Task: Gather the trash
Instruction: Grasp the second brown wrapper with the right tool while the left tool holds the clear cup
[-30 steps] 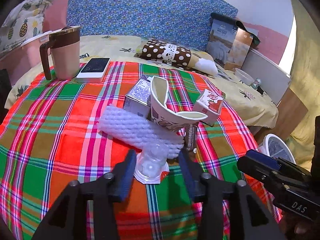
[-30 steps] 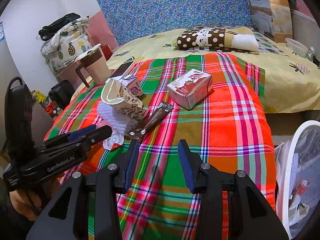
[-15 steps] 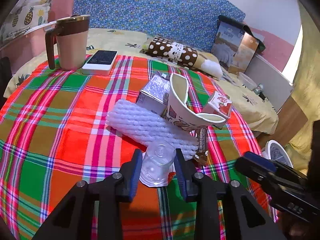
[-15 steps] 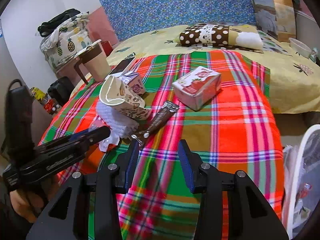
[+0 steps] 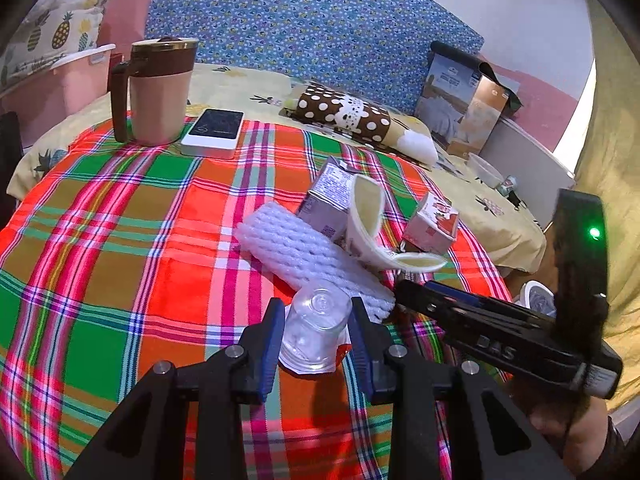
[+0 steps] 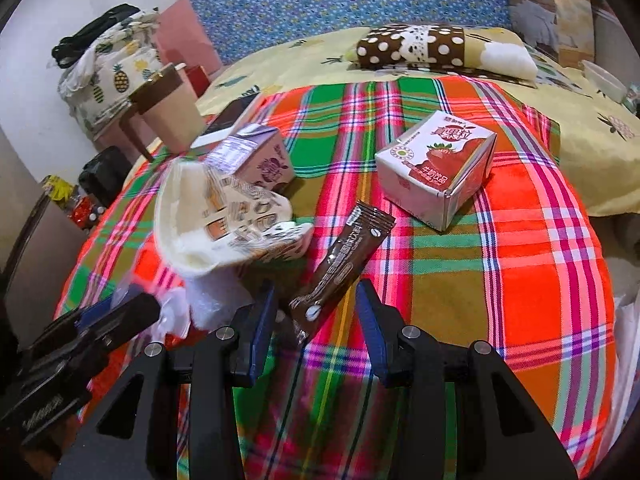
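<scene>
On the plaid cloth (image 5: 120,240) lie a clear plastic cup (image 5: 314,330), a white foam net (image 5: 304,256), a crushed paper cup (image 5: 370,228), a purple carton (image 5: 328,200) and a strawberry carton (image 5: 432,220). My left gripper (image 5: 316,336) is shut on the clear cup, a pad on each side. In the right wrist view my right gripper (image 6: 316,322) is open, its pads either side of the near end of a brown sachet (image 6: 340,268). The crushed cup (image 6: 224,228), purple carton (image 6: 256,156) and strawberry carton (image 6: 436,168) lie beyond it.
A lidded mug (image 5: 156,92) and a white phone (image 5: 214,132) stand at the far left of the cloth. A dotted pillow (image 5: 348,118) lies on the bed behind. A white bin (image 5: 538,300) stands below the table's right edge.
My left gripper moved forward and closed around the clear cup. My right gripper moved forward and left, up to the brown sachet.
</scene>
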`<state>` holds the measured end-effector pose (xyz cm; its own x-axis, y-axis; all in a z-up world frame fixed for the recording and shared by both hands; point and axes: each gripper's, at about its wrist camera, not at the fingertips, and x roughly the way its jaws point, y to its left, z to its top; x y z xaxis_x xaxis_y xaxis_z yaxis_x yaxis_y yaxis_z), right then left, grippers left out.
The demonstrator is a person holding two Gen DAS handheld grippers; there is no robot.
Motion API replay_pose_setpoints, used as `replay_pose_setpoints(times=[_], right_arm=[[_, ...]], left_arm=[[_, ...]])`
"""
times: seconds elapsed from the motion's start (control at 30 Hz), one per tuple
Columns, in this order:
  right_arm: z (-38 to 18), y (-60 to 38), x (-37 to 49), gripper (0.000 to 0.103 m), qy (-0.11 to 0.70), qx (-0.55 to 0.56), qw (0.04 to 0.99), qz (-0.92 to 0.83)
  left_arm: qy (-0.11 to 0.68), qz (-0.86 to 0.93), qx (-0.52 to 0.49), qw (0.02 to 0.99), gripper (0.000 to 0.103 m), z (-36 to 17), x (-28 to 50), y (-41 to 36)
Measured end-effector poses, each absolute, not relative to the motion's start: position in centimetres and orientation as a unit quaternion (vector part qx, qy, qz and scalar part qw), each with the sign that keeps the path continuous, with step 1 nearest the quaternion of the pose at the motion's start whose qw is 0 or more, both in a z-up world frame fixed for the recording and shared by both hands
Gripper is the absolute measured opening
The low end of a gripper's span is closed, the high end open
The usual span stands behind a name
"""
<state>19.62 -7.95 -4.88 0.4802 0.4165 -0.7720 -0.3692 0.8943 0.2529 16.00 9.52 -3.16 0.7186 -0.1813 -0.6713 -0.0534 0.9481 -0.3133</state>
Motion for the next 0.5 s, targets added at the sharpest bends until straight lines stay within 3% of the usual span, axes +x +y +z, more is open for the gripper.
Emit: replay_pose_setpoints(times=[0.03, 0.23, 0.5], right_arm=[[-4.9, -7.9, 19.6, 0.027, 0.456, 0.023, 0.860, 0.227], [-4.5, -8.9, 18.7, 0.016, 0.453, 0.019, 0.861, 0.229], [-3.9, -10.3, 17.2, 0.013, 0.448, 0.020, 0.864, 0.231]], left_arm=[[0.374, -0.036, -0.157, 0.913, 0.033, -3.2, 16.0, 9.5], [0.376, -0.039, -0.156, 0.912, 0.033, -3.4, 15.8, 9.1], [0.376, -0.047, -0.145, 0.914, 0.033, -3.0, 14.7, 7.7]])
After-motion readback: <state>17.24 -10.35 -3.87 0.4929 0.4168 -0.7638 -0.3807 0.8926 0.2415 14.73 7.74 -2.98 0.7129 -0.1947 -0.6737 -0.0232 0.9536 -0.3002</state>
